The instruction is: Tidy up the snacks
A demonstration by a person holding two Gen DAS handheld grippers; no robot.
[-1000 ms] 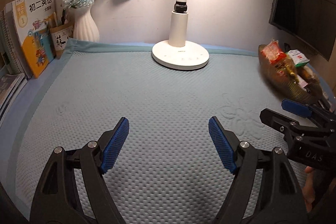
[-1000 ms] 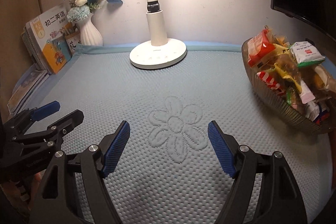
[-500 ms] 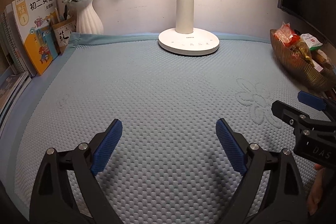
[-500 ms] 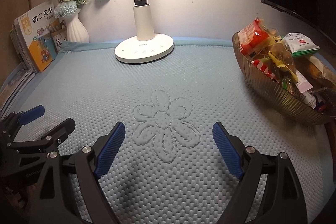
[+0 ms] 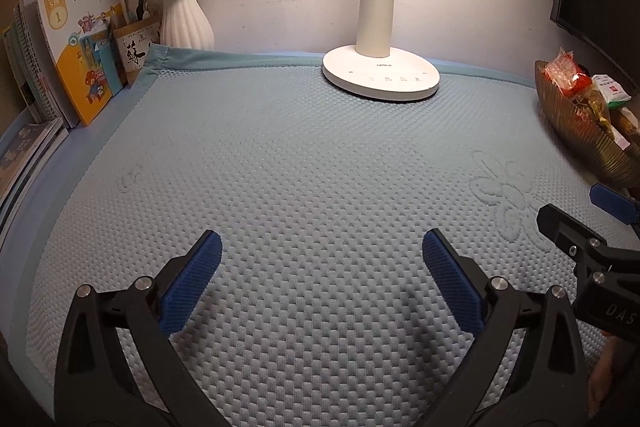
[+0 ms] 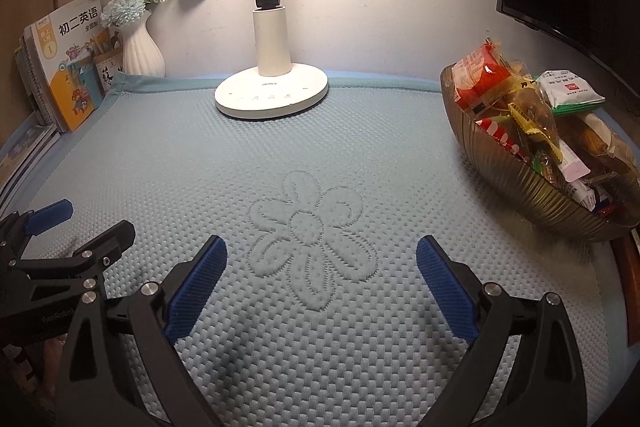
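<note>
Here both the left gripper and right gripper gape empty; snacks heap jumbled in the bowl

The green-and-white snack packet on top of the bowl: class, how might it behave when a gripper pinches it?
The green-and-white packet looks like thin sealed film, so it would probably crumple and feel light. Lying loosely atop the heap in the bowl, it may slide or nudge neighbouring snacks.

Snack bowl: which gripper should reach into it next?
Probably the right gripper: the bowl sits on its own side, while the left gripper faces bare mat. Both are open and empty.
</note>
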